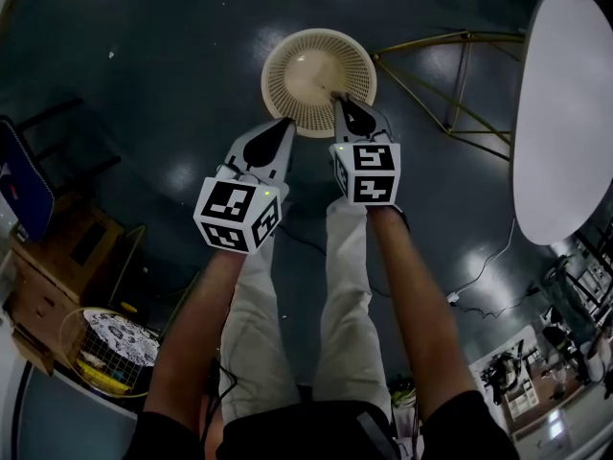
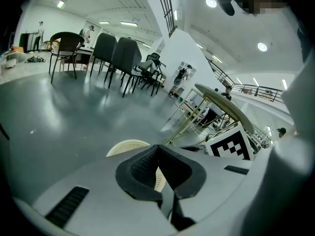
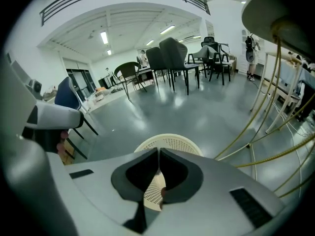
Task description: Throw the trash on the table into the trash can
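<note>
A cream perforated trash can (image 1: 319,65) stands on the dark floor just ahead of my feet. Both grippers hang above its near rim. My left gripper (image 1: 284,123) is shut, its jaws meeting at the tips with nothing between them. In the left gripper view, the can (image 2: 125,146) shows past the closed left gripper (image 2: 157,147). My right gripper (image 1: 337,100) reaches over the can's edge, also shut with no trash visible in it. Through the closed right gripper (image 3: 158,151), the can (image 3: 170,142) lies directly below. No trash shows on the white table (image 1: 565,113).
The round white table rests on brass legs (image 1: 450,75) to the right of the can. A wooden cabinet (image 1: 48,266) and a wire basket (image 1: 105,348) stand at the left. Cables (image 1: 479,276) trail on the floor at right. Dark chairs (image 2: 118,53) stand further off.
</note>
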`<state>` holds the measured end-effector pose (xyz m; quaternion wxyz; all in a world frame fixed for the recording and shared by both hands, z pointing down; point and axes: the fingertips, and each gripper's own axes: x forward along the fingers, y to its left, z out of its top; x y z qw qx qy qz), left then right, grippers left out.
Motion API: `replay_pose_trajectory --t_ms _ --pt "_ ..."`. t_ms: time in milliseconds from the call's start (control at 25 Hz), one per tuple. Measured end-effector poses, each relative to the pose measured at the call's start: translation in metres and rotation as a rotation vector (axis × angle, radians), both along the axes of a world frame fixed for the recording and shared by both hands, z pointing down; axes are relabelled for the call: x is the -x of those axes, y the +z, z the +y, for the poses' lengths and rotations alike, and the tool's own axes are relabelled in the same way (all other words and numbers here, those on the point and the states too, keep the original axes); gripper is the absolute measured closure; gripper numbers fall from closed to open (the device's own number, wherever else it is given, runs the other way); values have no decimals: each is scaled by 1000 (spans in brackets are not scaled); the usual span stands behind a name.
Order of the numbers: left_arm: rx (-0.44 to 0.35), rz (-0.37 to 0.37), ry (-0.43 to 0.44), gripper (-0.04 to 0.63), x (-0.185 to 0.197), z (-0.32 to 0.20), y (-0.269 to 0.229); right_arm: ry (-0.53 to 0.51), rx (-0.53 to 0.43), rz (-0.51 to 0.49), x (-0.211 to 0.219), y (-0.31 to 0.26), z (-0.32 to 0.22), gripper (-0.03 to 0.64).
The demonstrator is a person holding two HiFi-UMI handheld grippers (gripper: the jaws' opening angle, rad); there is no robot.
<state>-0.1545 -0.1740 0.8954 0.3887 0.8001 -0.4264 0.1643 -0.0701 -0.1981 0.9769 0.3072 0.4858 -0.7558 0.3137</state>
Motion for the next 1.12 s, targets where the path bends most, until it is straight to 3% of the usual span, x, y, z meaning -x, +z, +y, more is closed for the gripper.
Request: replay_pose_trajectory --t_ms 320,400,480,960,1120 --pt "8 -7 1 584 14 1 13 -16 36 13 8 28 -7 586" --pt "12 -8 4 584 13 3 16 -17 47 8 7 34 -6 510" --pt "16 -11 8 584 12 7 17 -15 54 4 5 34 -5 487" --pt "5 -36 42 584 10 12 6 -24 46 5 -4 6 6 489" --pt "-11 -41 43 584 9 11 -7 -24 33 12 -11 -15 9 532"
